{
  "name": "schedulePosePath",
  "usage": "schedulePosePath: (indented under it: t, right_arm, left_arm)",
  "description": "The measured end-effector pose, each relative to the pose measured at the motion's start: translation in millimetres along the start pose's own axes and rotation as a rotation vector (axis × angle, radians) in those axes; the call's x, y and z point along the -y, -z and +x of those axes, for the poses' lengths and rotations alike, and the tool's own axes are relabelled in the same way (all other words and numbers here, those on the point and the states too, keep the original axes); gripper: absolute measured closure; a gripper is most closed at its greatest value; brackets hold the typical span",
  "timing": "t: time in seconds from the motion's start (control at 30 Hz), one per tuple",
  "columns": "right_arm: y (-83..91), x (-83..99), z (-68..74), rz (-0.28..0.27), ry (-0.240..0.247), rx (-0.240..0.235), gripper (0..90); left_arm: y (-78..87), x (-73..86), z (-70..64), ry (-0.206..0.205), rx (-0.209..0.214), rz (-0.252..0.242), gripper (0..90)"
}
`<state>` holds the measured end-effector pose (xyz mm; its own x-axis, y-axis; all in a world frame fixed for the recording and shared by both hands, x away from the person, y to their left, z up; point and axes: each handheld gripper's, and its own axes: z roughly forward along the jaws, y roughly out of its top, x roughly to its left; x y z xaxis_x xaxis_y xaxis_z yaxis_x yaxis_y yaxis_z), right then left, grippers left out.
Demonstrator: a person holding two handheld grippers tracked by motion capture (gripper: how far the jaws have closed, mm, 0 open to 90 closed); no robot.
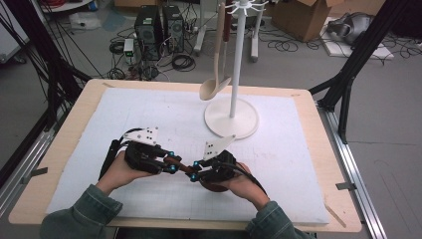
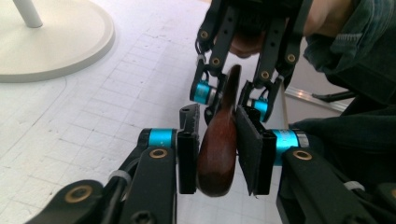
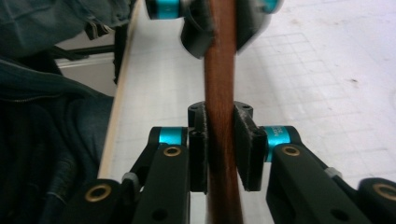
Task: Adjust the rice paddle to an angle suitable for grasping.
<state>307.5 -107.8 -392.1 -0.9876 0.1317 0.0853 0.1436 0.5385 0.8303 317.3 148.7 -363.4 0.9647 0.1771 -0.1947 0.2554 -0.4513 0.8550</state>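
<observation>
As both grippers clamp it, brown handle [image 1: 180, 166] spanning left-right

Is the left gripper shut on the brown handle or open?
Shut: the left gripper has both pads pressed against the brown wooden handle.

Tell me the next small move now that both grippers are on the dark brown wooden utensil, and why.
Probably open one gripper, likely the left gripper, so the other can carry on alone. Both clamp the dark brown wooden utensil just above the white mat: the left at its rounded handle end, the right gripper farther along. The white hanging stand, already holding a beige ladle, looks like the destination.
</observation>
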Motion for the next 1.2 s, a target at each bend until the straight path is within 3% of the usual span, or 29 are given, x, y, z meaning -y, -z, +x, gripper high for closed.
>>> schedulePosePath:
  t: [0.1, 0.2, 0.3, 0.5, 0.63, 0.8, 0.87, 1.2]
  right_arm:
    - [0.7, -0.4, 0.2, -0.005, -0.003, 0.006, 78.1]
    - [4.2, -1.4, -1.3, -0.058, -0.042, 0.003, 78.1]
    - [4.4, -2.3, -1.5, -0.075, -0.059, 0.004, 78.1]
    - [-2.8, -5.3, 2.0, -0.083, -0.069, -0.014, 77.8]
    - [-2.5, -6.2, 2.7, -0.088, -0.063, -0.009, 76.2]
    - [-0.1, -6.4, 3.5, -0.057, -0.037, -0.009, 74.2]
    - [1.2, -6.9, 4.4, -0.031, -0.020, -0.007, 72.7]
    - [-1.8, -9.1, 6.4, -0.002, 0.012, -0.002, 74.1]
  left_arm:
    - [1.7, 0.0, 0.5, 0.003, -0.006, -0.003, 67.7]
    - [3.0, 0.0, 0.9, 0.010, -0.003, -0.011, 64.4]
    - [2.7, -0.4, 0.5, 0.007, 0.004, -0.015, 64.3]
    - [2.7, -0.9, -0.1, 0.002, 0.011, -0.013, 69.4]
    - [4.7, -0.9, -0.5, 0.003, 0.037, -0.026, 73.1]
    - [4.9, -3.7, -2.0, -0.006, 0.061, -0.033, 75.8]
    - [5.7, -5.1, -2.6, -0.011, 0.061, -0.041, 76.6]
    - [12.5, -15.5, -6.2, -0.028, 0.061, -0.060, 76.7]
